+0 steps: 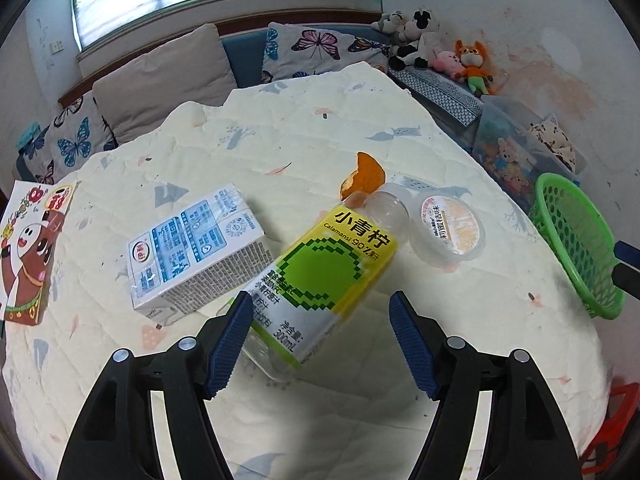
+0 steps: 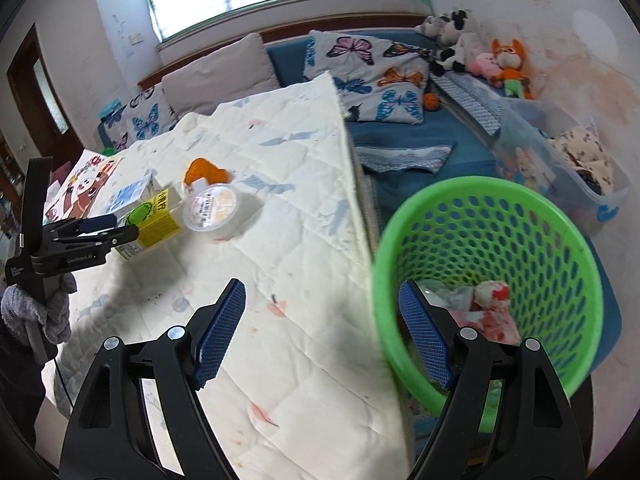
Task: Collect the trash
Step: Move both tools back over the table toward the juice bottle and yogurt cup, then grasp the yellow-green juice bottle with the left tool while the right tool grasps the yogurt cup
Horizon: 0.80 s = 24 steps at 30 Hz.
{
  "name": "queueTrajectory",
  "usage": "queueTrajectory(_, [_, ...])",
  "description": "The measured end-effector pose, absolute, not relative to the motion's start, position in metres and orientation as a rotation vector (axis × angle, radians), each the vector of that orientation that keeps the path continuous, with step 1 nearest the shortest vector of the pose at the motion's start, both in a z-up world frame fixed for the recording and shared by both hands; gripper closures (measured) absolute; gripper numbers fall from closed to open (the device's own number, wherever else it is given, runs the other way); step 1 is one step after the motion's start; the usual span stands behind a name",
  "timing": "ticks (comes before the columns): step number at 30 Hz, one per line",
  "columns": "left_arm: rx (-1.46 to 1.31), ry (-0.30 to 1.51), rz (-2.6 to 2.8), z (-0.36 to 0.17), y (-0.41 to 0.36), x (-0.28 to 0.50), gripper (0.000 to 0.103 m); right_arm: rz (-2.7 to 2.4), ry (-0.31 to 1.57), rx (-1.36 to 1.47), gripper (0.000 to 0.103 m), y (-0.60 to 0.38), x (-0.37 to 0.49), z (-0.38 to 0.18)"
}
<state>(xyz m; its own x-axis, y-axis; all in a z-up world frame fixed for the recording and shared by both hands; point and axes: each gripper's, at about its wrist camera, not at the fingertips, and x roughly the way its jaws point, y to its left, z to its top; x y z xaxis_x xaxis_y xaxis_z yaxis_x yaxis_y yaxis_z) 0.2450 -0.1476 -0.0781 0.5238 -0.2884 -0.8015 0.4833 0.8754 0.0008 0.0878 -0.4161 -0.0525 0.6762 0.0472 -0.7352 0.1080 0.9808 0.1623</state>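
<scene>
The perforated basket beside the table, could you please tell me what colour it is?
The basket is bright green, seen best in the right wrist view.

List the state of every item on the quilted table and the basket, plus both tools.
Juice bottle: on its side, uncapped, looks empty.
Milk carton: lying down.
Jelly cup: upright, lid on.
Orange peel: loose, behind bottle.
Green basket: holds crumpled trash.
Left tool: open around bottle.
Right tool: open, straddling the basket rim.
</scene>
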Motion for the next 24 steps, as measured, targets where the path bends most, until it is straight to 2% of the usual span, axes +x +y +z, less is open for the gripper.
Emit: queueTrajectory(24, [0.271, 0.911, -0.564, -0.081, -0.127, 0.256, 0.026, 0.173, 0.903, 0.118, 0.023, -0.332, 0.199, -0.091])
